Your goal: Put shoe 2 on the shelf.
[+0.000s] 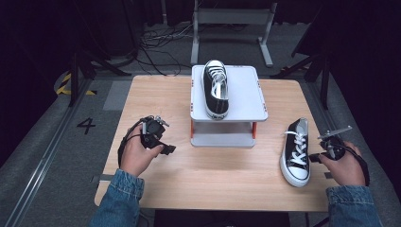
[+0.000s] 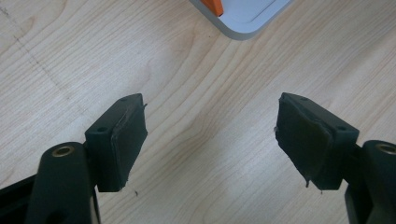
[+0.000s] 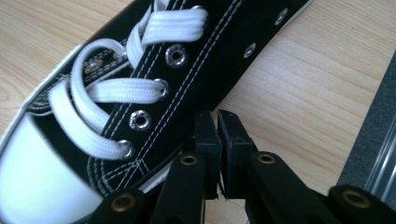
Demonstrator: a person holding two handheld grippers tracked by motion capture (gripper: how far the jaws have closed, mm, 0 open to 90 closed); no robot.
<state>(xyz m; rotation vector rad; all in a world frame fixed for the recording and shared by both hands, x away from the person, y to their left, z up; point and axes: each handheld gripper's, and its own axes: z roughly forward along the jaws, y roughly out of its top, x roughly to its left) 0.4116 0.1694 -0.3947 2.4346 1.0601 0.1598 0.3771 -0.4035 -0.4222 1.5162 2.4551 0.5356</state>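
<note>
Right tongs point(image 3: 217, 122), jaws closed on nothing, sit just beside the loose shoe point(image 1: 296, 151), right of the stand point(image 1: 229, 101). Left tongs point(image 2: 210, 135) gape empty. One shoe point(image 1: 215, 89) already tops the stand; its mate probably follows.

Bare wooden surface point(image 1: 156, 94) lies open left and in front of the white two-tier stand point(image 1: 246, 101), which blocks the middle. The black sneaker point(image 1: 296, 152) crowds the right edge.
</note>
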